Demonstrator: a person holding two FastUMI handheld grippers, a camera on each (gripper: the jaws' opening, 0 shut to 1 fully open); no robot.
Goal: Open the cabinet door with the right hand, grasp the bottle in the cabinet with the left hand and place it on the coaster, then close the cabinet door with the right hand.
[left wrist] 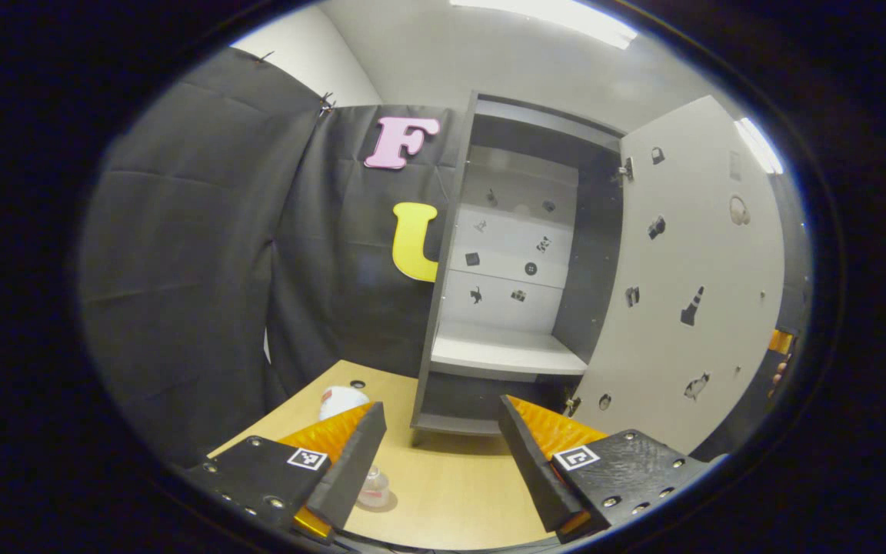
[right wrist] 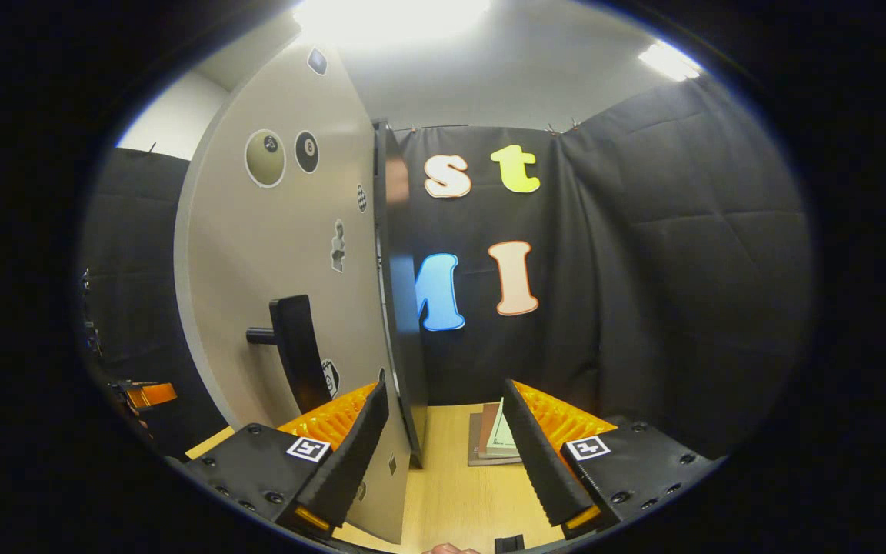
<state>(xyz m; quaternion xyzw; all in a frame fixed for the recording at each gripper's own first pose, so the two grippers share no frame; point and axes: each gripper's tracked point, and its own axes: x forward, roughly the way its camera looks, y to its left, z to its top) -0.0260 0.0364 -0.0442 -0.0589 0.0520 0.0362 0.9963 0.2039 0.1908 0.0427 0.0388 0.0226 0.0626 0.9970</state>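
My right gripper (right wrist: pixel 437 454) open | tall grey cabinet door (right wrist: pixel 281 308) edge between fingers, black handle (right wrist: pixel 297 350) left | my left gripper (left wrist: pixel 438 454) open, empty

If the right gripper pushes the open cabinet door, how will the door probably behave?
The cabinet door looks like a stiff flat panel, so it should not bend. It hangs on a hinge, so it will probably swing in an arc, not slide. Its face looks smooth; the right gripper may slip, so the handle seems surer.
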